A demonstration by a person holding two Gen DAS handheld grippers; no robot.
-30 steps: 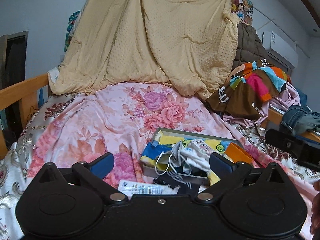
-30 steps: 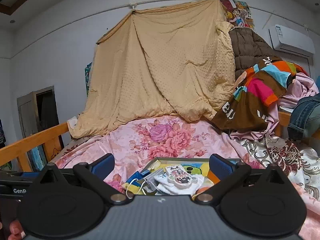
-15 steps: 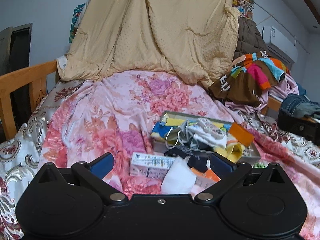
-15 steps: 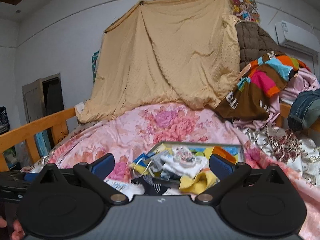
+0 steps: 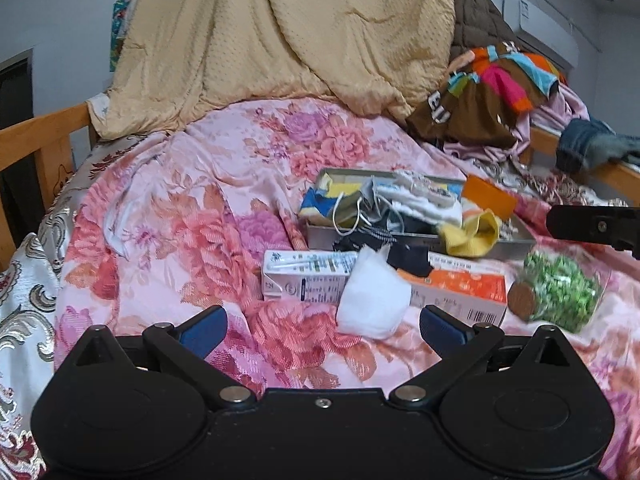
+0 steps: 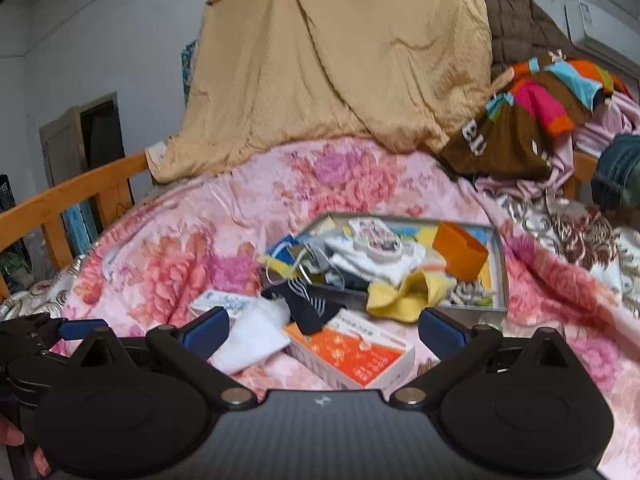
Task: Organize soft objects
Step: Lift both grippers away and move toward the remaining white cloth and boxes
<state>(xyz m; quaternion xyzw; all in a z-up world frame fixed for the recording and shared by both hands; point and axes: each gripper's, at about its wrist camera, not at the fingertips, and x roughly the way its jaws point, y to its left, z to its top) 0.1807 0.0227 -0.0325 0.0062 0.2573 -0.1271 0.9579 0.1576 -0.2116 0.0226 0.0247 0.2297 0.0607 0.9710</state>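
Observation:
A grey tray (image 5: 516, 242) (image 6: 502, 276) on the floral bed holds a heap of small clothes: white cloth (image 5: 424, 206), a yellow sock (image 5: 472, 236) (image 6: 404, 294) over its front rim, an orange item (image 5: 488, 196) (image 6: 460, 250). A dark striped sock (image 6: 304, 306) hangs out in front. A white folded cloth (image 5: 372, 304) (image 6: 252, 336) lies on cartons before the tray. My left gripper (image 5: 322, 326) is open and empty just short of the white cloth. My right gripper (image 6: 322, 330) is open and empty above the orange carton.
A white-blue carton (image 5: 304, 280) and an orange carton (image 5: 460, 292) (image 6: 348, 356) lie in front of the tray. A green-patterned bag (image 5: 560, 290) lies right. A beige quilt (image 5: 280, 40) hangs behind; clothes pile (image 5: 500, 92) right; wooden rail (image 5: 40, 140) left.
Both grippers have tilted down and moved toward the bed, so the cartons, white cloth and green bag have come into view. Both stay open.

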